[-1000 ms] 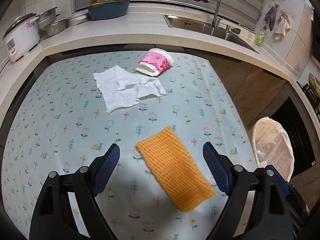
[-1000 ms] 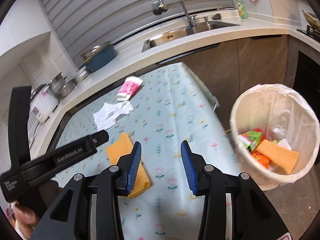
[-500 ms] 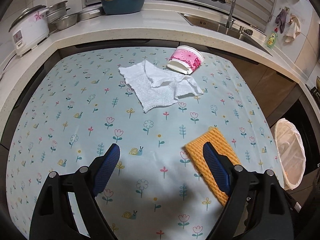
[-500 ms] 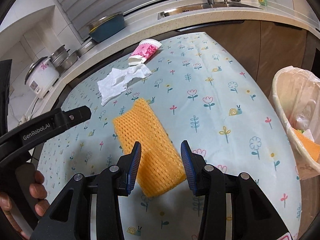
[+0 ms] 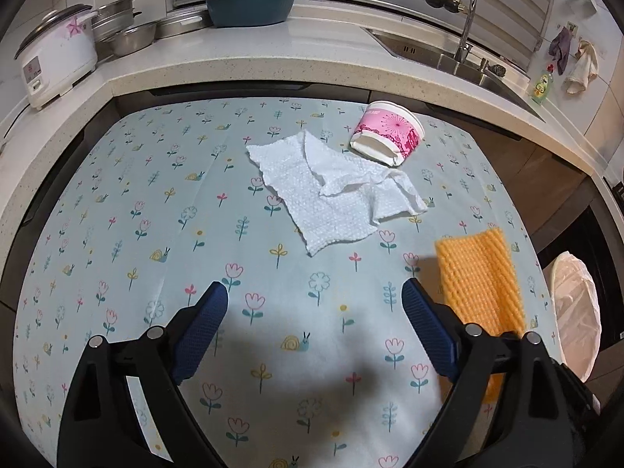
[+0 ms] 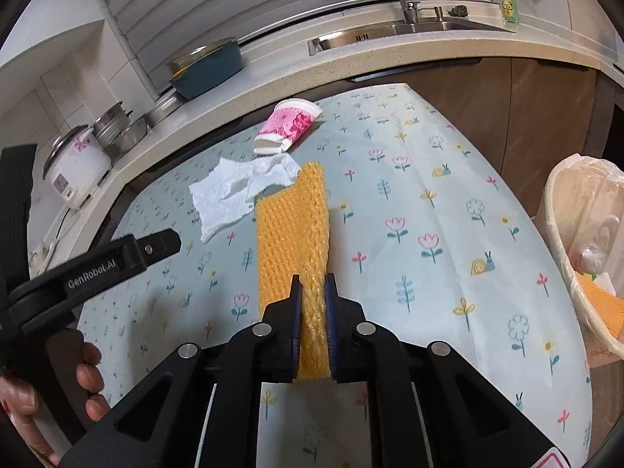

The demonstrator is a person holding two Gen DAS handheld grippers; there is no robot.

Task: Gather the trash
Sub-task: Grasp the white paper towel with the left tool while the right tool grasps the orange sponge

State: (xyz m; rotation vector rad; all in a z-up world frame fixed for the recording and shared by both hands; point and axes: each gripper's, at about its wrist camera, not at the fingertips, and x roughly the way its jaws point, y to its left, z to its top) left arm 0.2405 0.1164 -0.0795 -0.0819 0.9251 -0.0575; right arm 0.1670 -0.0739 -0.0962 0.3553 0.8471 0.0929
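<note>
Your right tool has just squeezed its jaws together, and they now pinch the near end of the orange net sleeve. The sleeve lies flat on the flowery worktop. Its far end touches the white paper towel. The pink paper cup lies on its side just past the towel. Your left tool has just opened wider and holds nothing. The lined trash bin stands beside the worktop's edge.
</note>
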